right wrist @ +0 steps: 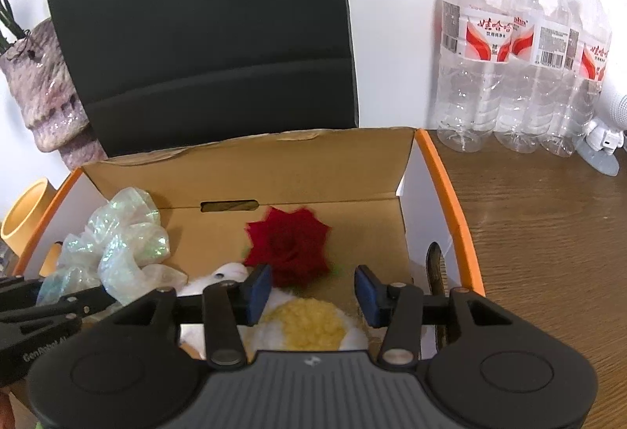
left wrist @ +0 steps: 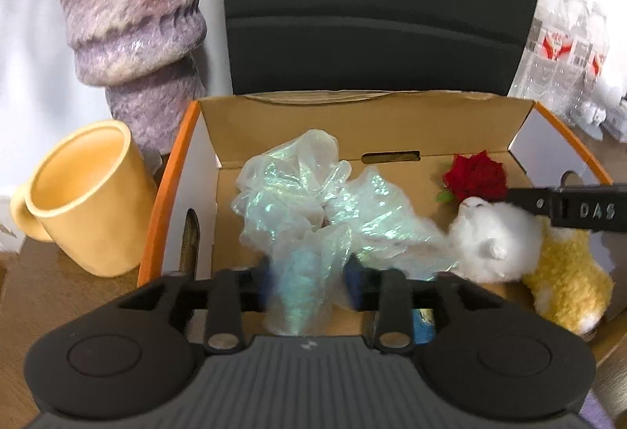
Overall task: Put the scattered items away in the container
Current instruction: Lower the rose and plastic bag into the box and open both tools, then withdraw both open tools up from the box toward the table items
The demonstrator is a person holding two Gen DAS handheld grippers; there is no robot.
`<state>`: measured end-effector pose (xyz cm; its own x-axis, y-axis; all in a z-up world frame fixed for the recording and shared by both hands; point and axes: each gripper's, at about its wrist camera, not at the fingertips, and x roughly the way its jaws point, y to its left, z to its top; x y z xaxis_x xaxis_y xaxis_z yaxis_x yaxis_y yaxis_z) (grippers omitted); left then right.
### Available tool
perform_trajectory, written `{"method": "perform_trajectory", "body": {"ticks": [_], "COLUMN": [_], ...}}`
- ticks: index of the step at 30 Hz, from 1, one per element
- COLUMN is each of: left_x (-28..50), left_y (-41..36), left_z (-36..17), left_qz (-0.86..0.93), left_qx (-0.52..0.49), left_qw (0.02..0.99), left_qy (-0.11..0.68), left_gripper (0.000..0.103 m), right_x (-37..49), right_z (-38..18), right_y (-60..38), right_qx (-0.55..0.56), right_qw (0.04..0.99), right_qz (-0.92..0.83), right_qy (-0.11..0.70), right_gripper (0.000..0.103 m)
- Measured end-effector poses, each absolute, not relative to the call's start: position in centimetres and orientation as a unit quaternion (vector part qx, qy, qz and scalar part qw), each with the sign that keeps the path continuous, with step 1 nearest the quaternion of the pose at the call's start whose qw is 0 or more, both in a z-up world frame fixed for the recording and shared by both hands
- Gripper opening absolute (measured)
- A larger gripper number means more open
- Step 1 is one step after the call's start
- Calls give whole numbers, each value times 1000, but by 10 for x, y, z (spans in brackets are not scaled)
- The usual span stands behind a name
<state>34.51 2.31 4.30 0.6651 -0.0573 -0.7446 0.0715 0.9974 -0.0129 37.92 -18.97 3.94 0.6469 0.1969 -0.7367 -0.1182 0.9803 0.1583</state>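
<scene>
An open cardboard box with an orange rim [left wrist: 156, 201] [right wrist: 450, 194] holds a red fabric rose [left wrist: 476, 176] [right wrist: 290, 245], a white plush toy [left wrist: 493, 237] [right wrist: 231, 272] and a yellow plush toy [left wrist: 568, 276] [right wrist: 313, 323]. My left gripper [left wrist: 309, 284] is shut on a crumpled iridescent ribbon [left wrist: 321, 209] [right wrist: 117, 248] that hangs over the box's left half. My right gripper [right wrist: 313, 292] is open and empty just above the yellow plush, with the rose right beyond it. The right gripper's finger shows in the left wrist view [left wrist: 568, 205].
A yellow mug [left wrist: 86, 198] [right wrist: 27, 217] stands left of the box. A fuzzy purple vase [left wrist: 133, 21] [right wrist: 51, 88] and a black panel [left wrist: 376, 6] stand behind. Three water bottles [right wrist: 521, 49] stand at the back right on the wooden table [right wrist: 548, 233].
</scene>
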Motion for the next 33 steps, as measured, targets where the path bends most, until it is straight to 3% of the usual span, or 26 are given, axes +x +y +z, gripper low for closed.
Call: {"method": "perform_trajectory", "body": {"ticks": [3,6,11,12,14,25,33], "left_x": [344,344,342,342,340,313,280], "left_y": [20,17,9,6,-1,17,11], "left_z": [44,44,44,45,47,91,106], "left_qz": [-45,-50,-74,-73,-53,-17,-24], "left_qx": [16,21,29,41,67,47,46], "left_qw": [910,907,894,892,889,901,894], "left_qy": [413,418,440,445,450,432,444], "left_gripper": [56,62,84,86,103,103,103], "right_x": [379,378,375,374,371,337,310], "right_z": [39,39,47,51,61,115,114], "right_y": [-187,-181,-175,-174,-173,-184,-183], "right_qx": [41,33,26,24,15,13,30], "right_qw": [904,899,893,893,891,895,869], "right_qz": [87,92,84,81,59,50,82], "right_qy": [416,426,441,443,450,443,488], "right_gripper": [50,60,66,76,103,103,103]}}
